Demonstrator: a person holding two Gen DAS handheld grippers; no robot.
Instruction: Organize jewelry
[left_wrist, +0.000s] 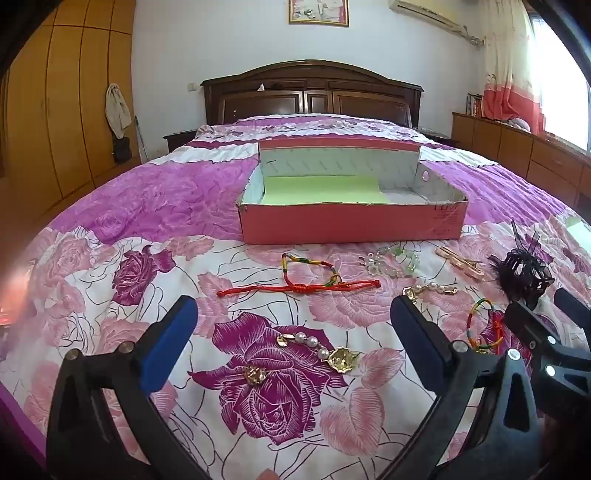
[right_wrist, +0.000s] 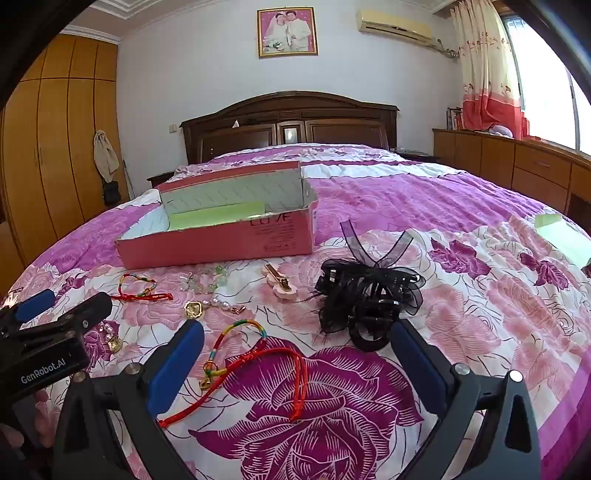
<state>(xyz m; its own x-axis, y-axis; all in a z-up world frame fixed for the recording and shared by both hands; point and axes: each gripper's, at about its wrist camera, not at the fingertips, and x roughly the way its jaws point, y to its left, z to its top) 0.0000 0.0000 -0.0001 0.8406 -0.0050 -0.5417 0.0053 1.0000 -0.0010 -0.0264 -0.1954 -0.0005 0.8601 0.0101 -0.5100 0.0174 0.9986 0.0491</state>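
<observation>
Both tongs hang wide open over the flowery pink bedspread (left_wrist: 147, 206), holding nothing. Between the left tongs' (left_wrist: 293, 325) blue tips lies a gold-and-pearl bracelet (left_wrist: 317, 349). Between the right tongs' (right_wrist: 297, 347) tips lies a red and rainbow string bracelet (right_wrist: 258, 354). Past both sits an open pink cardboard box (left_wrist: 351, 223); beside the right tip, maybe touching, a black ribbon hair clip (right_wrist: 369, 295).
</observation>
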